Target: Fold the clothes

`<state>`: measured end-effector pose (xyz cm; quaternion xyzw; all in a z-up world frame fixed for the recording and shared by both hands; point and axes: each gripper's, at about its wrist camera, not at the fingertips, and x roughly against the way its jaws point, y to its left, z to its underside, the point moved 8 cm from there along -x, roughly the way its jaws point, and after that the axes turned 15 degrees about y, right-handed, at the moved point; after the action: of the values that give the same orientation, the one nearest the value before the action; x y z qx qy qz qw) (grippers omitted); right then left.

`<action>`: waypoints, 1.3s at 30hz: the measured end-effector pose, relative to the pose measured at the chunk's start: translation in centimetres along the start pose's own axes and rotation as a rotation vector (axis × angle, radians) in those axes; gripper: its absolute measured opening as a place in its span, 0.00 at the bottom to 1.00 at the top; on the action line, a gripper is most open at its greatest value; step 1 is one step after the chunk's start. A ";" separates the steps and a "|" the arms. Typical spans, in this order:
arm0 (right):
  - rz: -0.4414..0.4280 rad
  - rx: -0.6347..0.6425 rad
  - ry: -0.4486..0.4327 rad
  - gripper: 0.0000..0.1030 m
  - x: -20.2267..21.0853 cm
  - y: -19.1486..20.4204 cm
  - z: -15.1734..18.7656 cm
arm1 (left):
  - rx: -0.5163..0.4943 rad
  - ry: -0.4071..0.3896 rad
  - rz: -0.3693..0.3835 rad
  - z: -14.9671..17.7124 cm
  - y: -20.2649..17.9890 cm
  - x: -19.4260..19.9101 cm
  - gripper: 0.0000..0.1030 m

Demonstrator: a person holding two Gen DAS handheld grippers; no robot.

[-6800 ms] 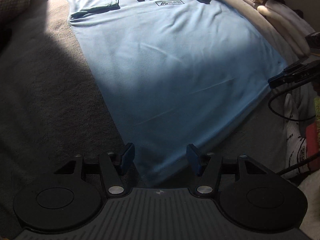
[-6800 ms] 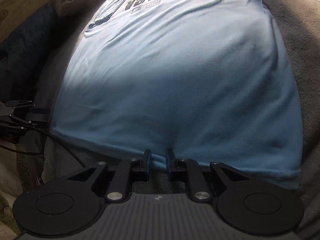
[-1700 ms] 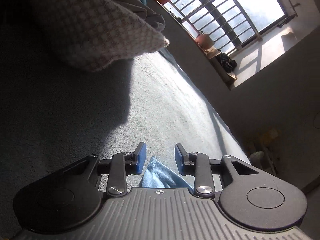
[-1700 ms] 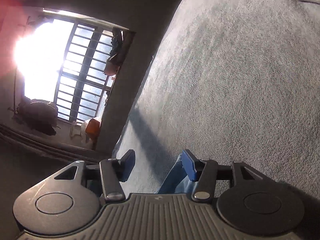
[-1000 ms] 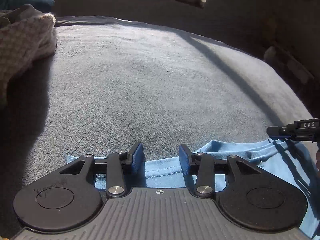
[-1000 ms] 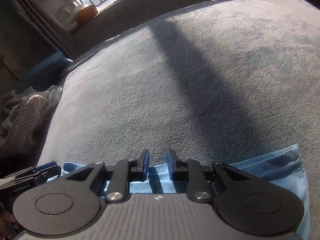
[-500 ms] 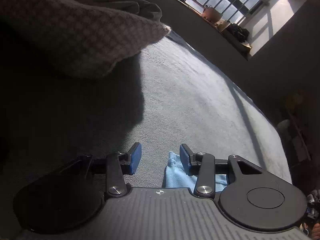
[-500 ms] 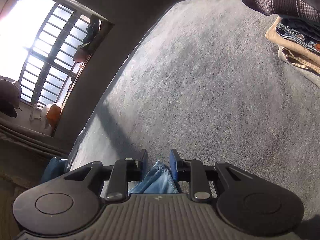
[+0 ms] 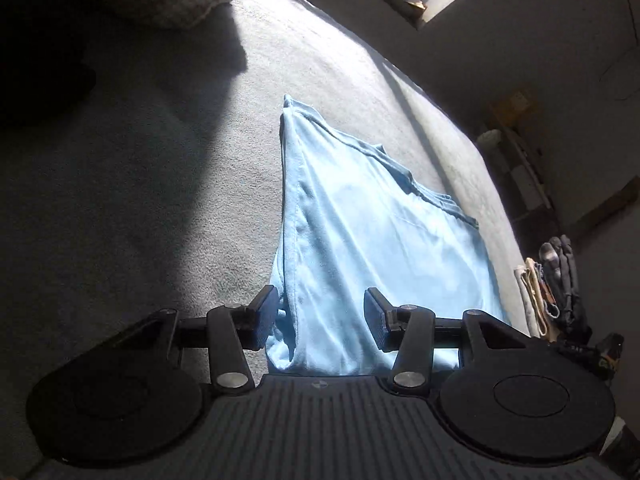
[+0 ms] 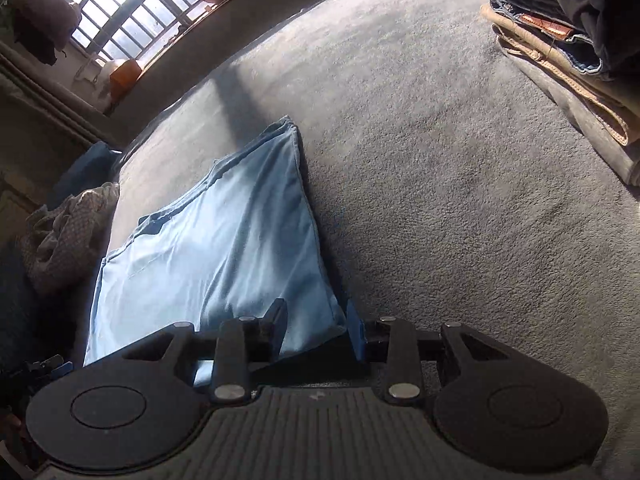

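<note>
The light blue T-shirt is now seen folded in half on the grey blanket, where it lay spread flat with its print showing several seconds ago. In the left wrist view it stretches away from the left gripper, whose jaws have just been opening; they stand moderately apart with the near fold between them, and no pad is seen pressing the cloth. Half a second ago only a small corner of shirt was visible there. The right gripper is also parted, its jaws having just been opening, with the shirt's near corner between them but not pinched. A stack of folded clothes is seen at the upper right, and a checkered cloth at the left.
</note>
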<state>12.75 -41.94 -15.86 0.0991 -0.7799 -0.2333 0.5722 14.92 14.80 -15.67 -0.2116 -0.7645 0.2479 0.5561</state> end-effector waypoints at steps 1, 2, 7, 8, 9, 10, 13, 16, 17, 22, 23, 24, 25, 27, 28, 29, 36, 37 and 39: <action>0.012 0.018 -0.002 0.34 -0.4 0.2 0.3 | -0.009 0.013 0.008 0.8 -0.2 -0.4 0.46; 0.003 0.008 -0.009 0.34 -0.6 0.1 0.3 | -0.012 0.025 0.018 1.8 -0.4 -0.7 0.46; -0.123 -0.129 -0.041 0.34 -0.6 -2.1 1.0 | -0.073 0.031 0.000 4.4 -0.7 -0.6 0.46; -0.132 -0.140 -0.043 0.34 -0.7 -2.3 1.1 | -0.123 0.030 -0.041 4.8 -1.0 -0.4 0.46; -0.128 -0.142 -0.045 0.34 -0.7 -2.5 1.2 | -0.172 0.030 -0.081 5.0 -1.4 -0.5 0.46; -0.122 -0.141 -0.043 0.34 -0.7 -2.6 1.3 | -0.227 0.030 -0.125 5.3 -1.7 -0.5 0.46; -0.118 -0.145 -0.048 0.34 -0.7 -2.9 1.3 | -0.306 0.009 -0.203 5.5 -2.0 -0.4 0.46; -0.131 -0.167 -0.051 0.34 -0.6 -3.2 1.3 | -0.227 -0.012 -0.148 5.0 -1.2 -0.4 0.46; -0.135 -0.175 -0.051 0.34 -0.6 -3.4 1.4 | -0.169 -0.016 -0.106 4.8 -0.6 -0.4 0.46; -0.144 -0.207 -0.034 0.34 -1.3 -3.6 2.0 | 0.098 -0.048 0.079 3.9 1.9 -0.8 0.42; -0.143 -0.212 -0.029 0.34 -1.5 -3.6 2.1 | 0.124 -0.060 0.099 3.7 2.2 -0.8 0.38; -0.141 -0.216 -0.025 0.34 -1.7 -3.6 2.2 | 0.136 -0.072 0.112 3.6 2.4 -0.8 0.26; -0.140 -0.218 -0.023 0.34 -1.8 -3.6 2.2 | 0.142 -0.080 0.116 3.5 2.5 -0.8 0.09; -0.138 -0.219 -0.022 0.34 -2.0 -3.6 2.2 | 0.122 -0.092 0.106 3.2 2.2 -0.3 0.02; -0.138 -0.218 -0.022 0.34 -2.0 -3.5 2.2 | 0.096 -0.109 0.094 3.0 1.7 0.5 0.01; -0.137 -0.218 -0.022 0.35 -2.0 -3.5 2.2 | 0.073 -0.125 0.087 2.8 1.2 1.4 0.01; -0.143 -0.246 -0.028 0.34 -2.2 -4.3 2.1 | -0.007 -0.006 -0.121 3.4 2.3 -0.3 0.02; -0.144 -0.251 -0.030 0.34 -2.3 -4.3 2.1 | -0.005 0.005 -0.144 3.6 2.8 -1.0 0.02; -0.136 -0.245 -0.031 0.34 -2.2 -4.2 2.1 | 0.013 0.001 -0.148 3.9 3.3 -1.6 0.03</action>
<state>11.03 -44.14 -20.25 0.0778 -0.7459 -0.3665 0.5507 11.78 15.93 -19.89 -0.1511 -0.7762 0.2111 0.5746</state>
